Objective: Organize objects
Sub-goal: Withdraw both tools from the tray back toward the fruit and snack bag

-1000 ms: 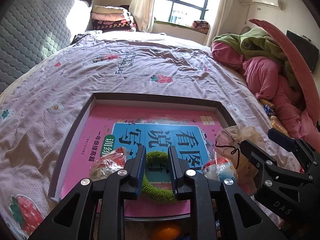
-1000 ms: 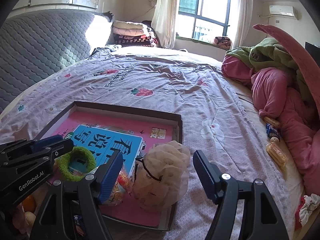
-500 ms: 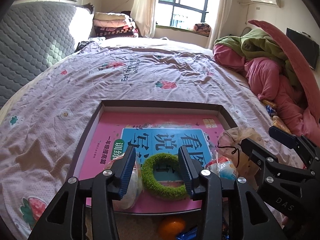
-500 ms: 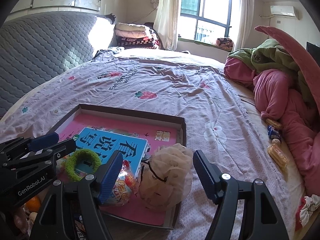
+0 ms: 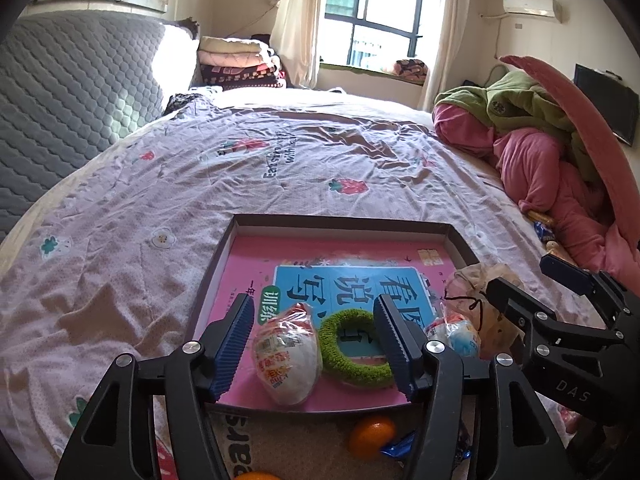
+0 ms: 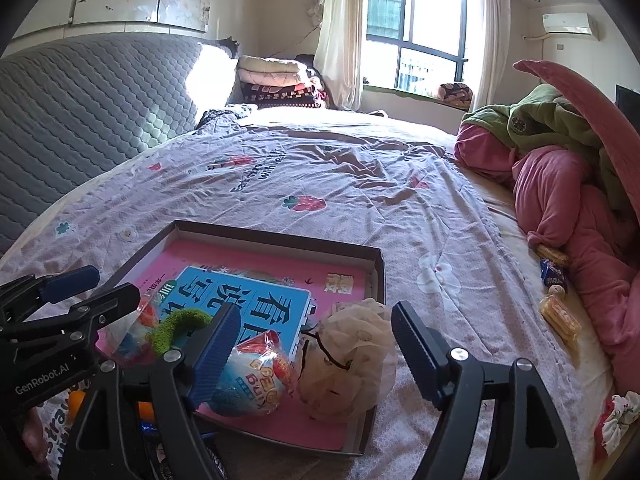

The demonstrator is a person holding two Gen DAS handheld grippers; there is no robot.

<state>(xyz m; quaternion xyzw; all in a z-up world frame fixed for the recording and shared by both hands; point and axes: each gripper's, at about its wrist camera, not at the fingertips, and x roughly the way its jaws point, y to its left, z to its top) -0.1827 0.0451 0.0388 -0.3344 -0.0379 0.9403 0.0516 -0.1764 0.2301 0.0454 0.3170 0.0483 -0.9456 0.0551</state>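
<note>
Left gripper (image 5: 316, 344) gapes wide, empty, over the tray (image 5: 340, 222). Hair tie (image 5: 354, 354) lies free at 5 o'clock. Right gripper (image 6: 316, 344) also wide, empty.

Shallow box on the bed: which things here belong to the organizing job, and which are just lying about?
Job:
shallow box
pink book
green ring
two wrapped toy eggs
mesh pouch
oranges

Lying about:
pink bedding
folded blankets
snack packets

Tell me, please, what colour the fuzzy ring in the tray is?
Green; the fuzzy ring shows best in the left wrist view.
</note>
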